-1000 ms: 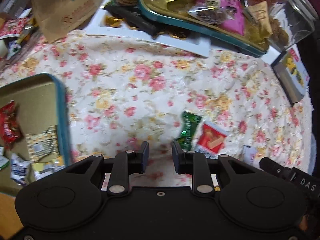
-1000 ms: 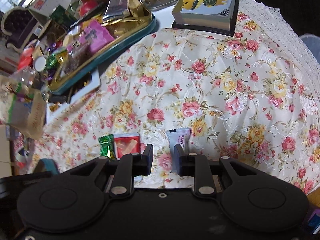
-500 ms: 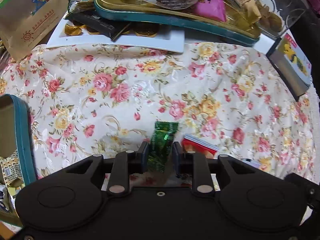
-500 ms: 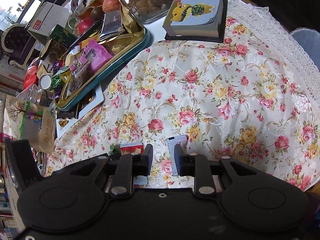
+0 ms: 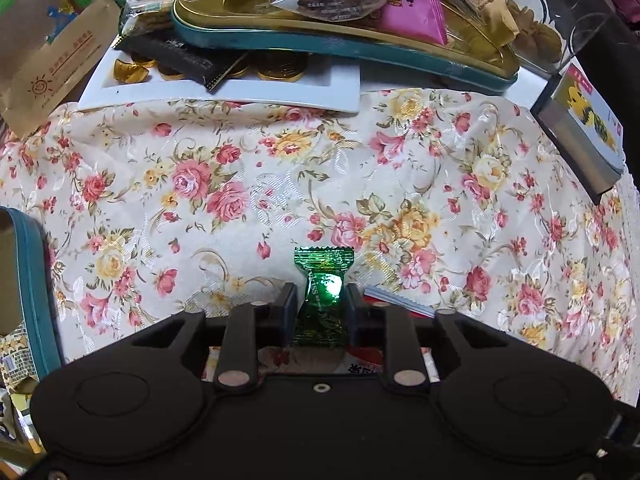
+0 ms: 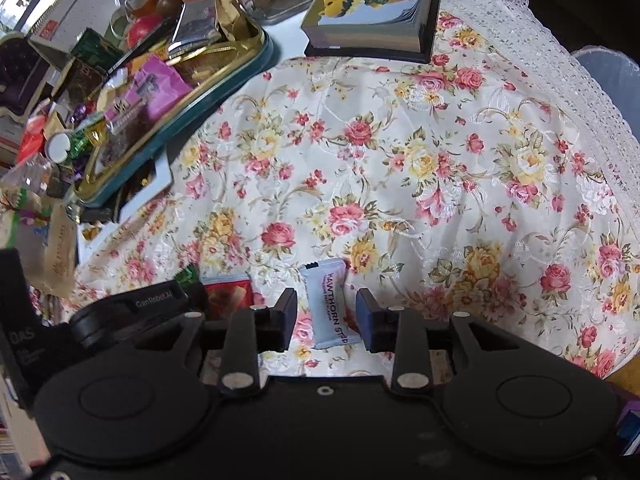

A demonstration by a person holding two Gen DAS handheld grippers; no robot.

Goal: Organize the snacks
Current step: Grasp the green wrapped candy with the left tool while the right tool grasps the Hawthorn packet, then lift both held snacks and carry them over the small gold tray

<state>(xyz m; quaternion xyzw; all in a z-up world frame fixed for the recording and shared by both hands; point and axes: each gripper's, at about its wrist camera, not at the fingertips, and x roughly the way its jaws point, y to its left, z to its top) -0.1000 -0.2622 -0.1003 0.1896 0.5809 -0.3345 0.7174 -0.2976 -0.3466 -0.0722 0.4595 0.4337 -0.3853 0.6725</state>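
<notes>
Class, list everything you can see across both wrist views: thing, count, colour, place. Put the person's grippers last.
green candy: 1, green foil, between left gripper's fingers
hawthorn strip packet: 1, pale blue, on cloth between right gripper's fingers
red snack packet: 1, red, beside the candy
oval tin tray: 1, gold inside, teal rim, far side, heaped with snacks
pink packet: 1, in tray
white tray: 1, holds gold coins, under tin
paper bag: 1, brown, far left
notepad block: 1, yellow character cover
tablecloth: 1, floral cream
left gripper: black, closing around candy
right gripper: black, open
</notes>
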